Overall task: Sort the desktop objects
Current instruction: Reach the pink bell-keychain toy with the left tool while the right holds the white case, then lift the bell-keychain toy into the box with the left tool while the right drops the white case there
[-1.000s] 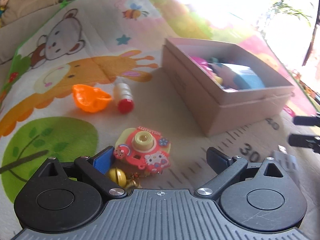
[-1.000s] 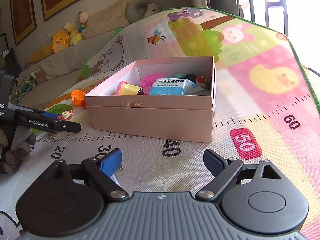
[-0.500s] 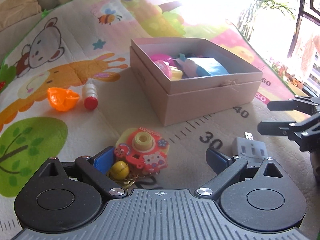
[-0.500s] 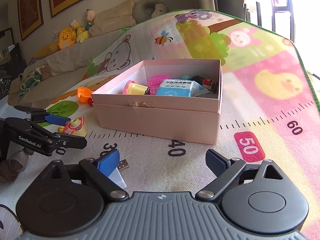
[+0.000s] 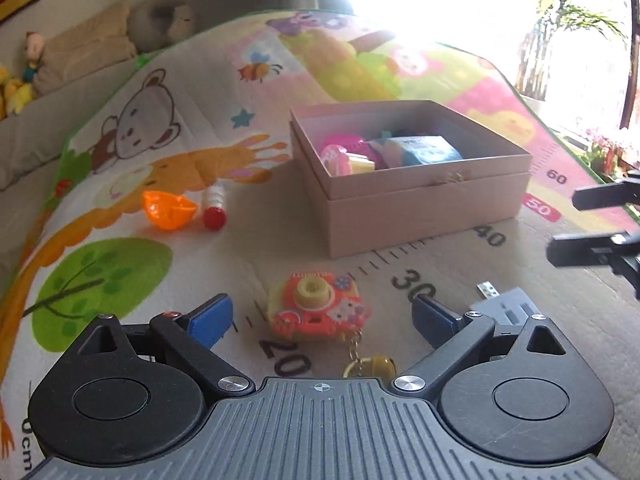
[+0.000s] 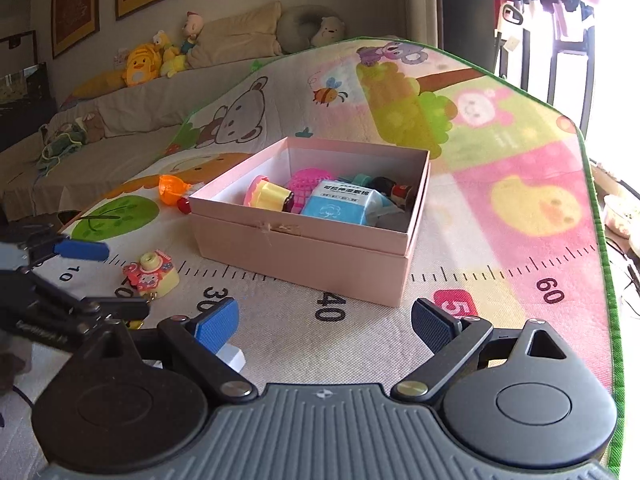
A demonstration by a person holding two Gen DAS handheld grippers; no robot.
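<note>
A pink box (image 5: 424, 208) (image 6: 304, 252) sits open on the play mat and holds several small toys and a blue packet (image 6: 340, 202). A red toy camera keychain (image 5: 318, 310) (image 6: 151, 272) lies on the mat between the open fingers of my left gripper (image 5: 320, 316), a little ahead of them. An orange cup (image 5: 168, 210) and a white tube with a red cap (image 5: 214, 208) lie left of the box. A grey USB adapter (image 5: 506, 308) lies by my left gripper's right finger. My right gripper (image 6: 324, 326) is open and empty, with a white object (image 6: 232, 356) under its left finger.
The patterned play mat (image 6: 520, 184) has a green edge on the right. A sofa with plush toys (image 6: 148, 64) stands behind. My right gripper's fingers (image 5: 592, 224) show at the right edge of the left wrist view, and the left gripper (image 6: 72, 280) at the left of the right wrist view.
My left gripper has pulled back and up from the toy camera, which now lies further ahead between the fingers. My right gripper has also risen, so the box looks smaller.
</note>
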